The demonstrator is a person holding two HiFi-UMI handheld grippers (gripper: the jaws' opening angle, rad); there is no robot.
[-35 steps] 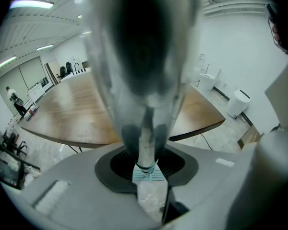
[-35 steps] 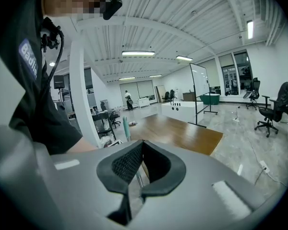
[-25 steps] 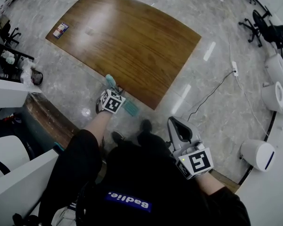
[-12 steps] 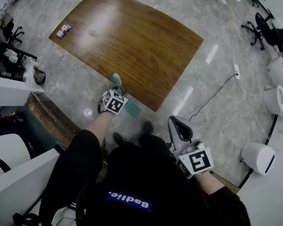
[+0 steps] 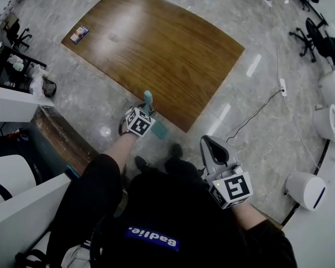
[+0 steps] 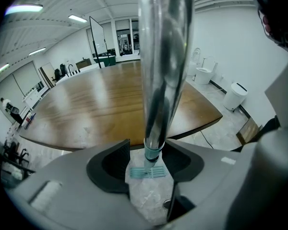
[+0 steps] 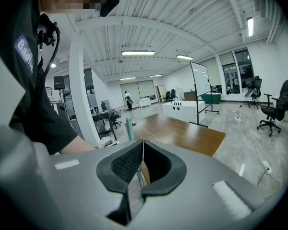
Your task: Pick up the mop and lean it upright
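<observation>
The mop stands almost upright at the near edge of the wooden table (image 5: 156,43). Its teal head (image 5: 158,129) lies flat on the floor and its teal handle top (image 5: 148,96) points up. My left gripper (image 5: 146,110) is around the pole. In the left gripper view the shiny pole (image 6: 159,80) runs up between the jaws with the teal head (image 6: 147,172) below. The jaws have just been opening, and a gap shows beside the pole. My right gripper (image 5: 211,148) hangs by my body, shut and empty (image 7: 143,143); the mop handle (image 7: 130,128) shows beyond it.
A small box (image 5: 79,34) lies on the table's far corner. A cable (image 5: 251,113) crosses the marble floor to the right. White bins (image 5: 305,187) and office chairs (image 5: 318,35) line the right side. A low wooden bench (image 5: 61,138) and desks stand at the left.
The mop's handle top has swung to the right and the pole stands straighter. The right gripper has stayed where it was.
</observation>
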